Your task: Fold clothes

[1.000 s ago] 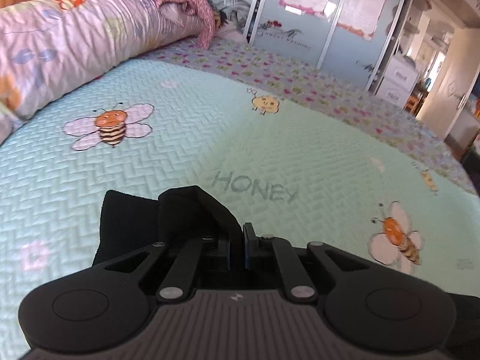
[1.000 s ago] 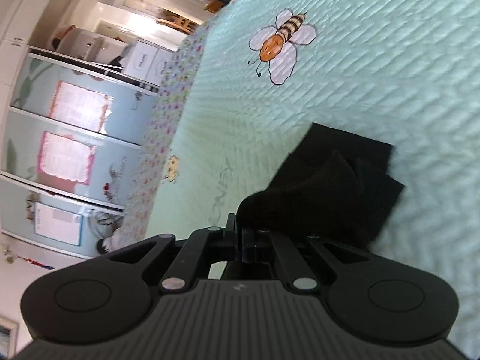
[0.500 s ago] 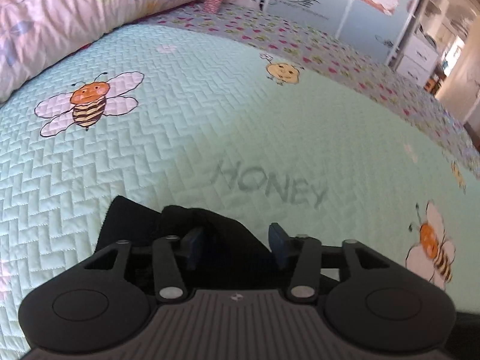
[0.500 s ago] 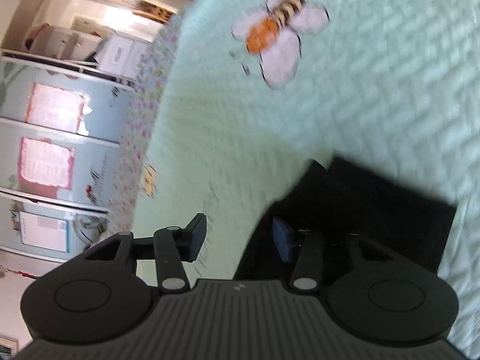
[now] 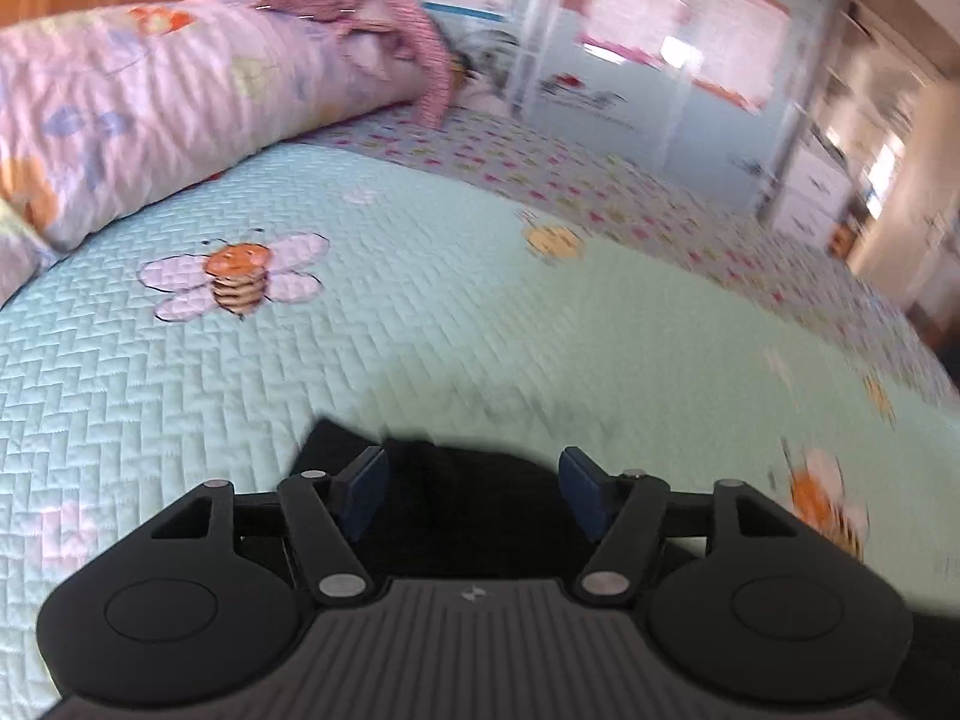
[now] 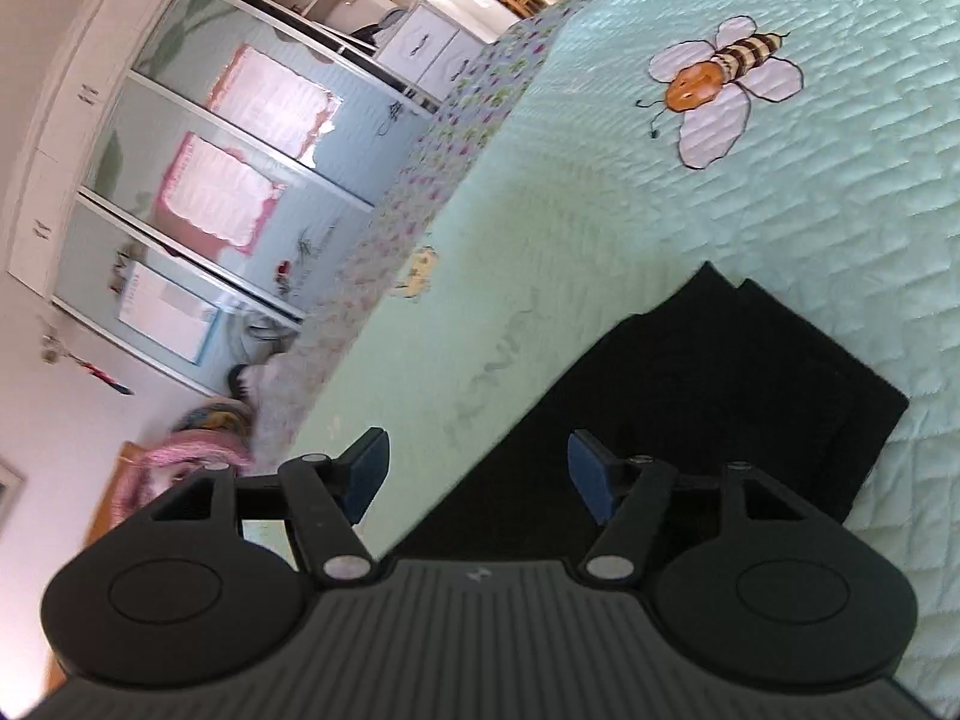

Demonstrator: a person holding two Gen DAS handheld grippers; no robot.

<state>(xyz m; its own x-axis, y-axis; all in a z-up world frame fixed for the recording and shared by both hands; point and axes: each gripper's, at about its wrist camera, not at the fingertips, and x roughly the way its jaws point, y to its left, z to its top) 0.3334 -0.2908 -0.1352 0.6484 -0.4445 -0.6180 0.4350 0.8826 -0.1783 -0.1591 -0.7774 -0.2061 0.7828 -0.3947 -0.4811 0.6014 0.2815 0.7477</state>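
- Both grippers, which a second ago were pinched onto the black garment, now stand spread wide with nothing between their blue pads; the cloth has dropped flat onto the bed.
- Mint-green quilted bedspread (image 5: 420, 324) fills most of both views, stitched in a zigzag pattern and printed with bees (image 5: 237, 279) and grey lettering that is too blurred to read.
- Sliding wardrobe doors (image 6: 240, 180) with pink-framed panels stand past the far edge of the bed.
- Rolled floral duvet (image 5: 150, 102) lies along the head of the bed, with a pink knitted garment (image 5: 372, 6) draped over it.
- Black folded garment (image 6: 720, 384) rests on the bedspread in a compact rectangle with layered edges showing at its far corner, near the faint lettering.
- Right gripper (image 6: 477, 471) hovers over the garment's near edge, one finger above the cloth and the other above bare bedspread.
- Left gripper (image 5: 474, 489) hangs over a bunched part of the same dark cloth, gripping none of it.
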